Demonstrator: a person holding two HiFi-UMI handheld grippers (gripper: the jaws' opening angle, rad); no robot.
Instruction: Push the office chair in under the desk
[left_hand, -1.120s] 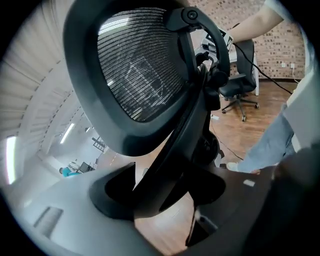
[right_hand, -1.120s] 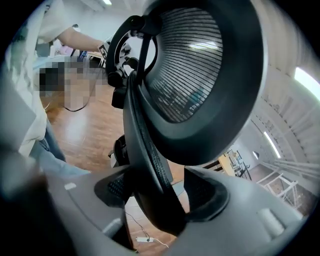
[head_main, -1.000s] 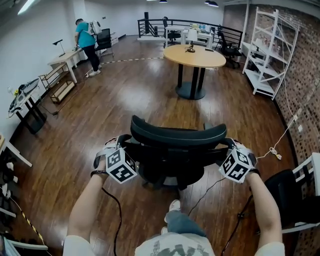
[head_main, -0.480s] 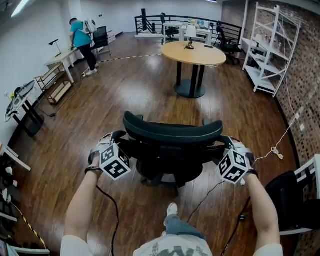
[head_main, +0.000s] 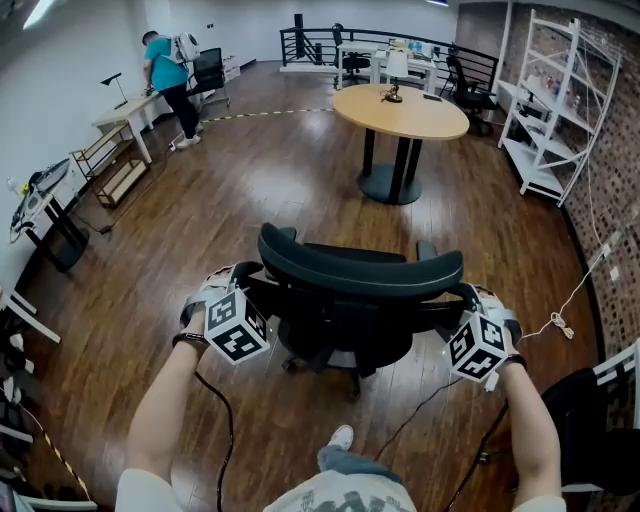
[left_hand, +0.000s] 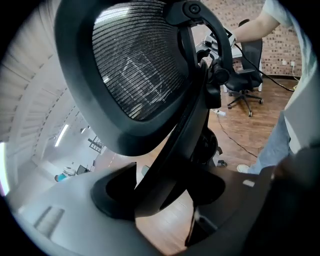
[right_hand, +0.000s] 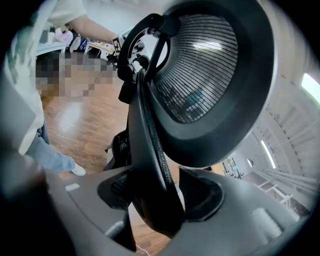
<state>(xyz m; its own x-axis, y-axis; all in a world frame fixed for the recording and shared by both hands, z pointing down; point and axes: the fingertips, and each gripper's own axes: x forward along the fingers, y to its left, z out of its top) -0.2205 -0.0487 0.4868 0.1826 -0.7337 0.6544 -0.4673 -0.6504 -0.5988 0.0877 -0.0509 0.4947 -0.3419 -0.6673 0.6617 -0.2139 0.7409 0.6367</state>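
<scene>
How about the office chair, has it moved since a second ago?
Yes. The office chair has rolled slightly forward, toward the round table; the floor gap to the table's base looks a bit smaller.

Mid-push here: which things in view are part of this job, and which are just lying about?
Job: office chair; left claw, gripping its back frame; right claw, jaws just closing onto that frame; round table, perhaps the target desk.
Lying about: white shelf; second chair; floor cable; side desk.
</scene>
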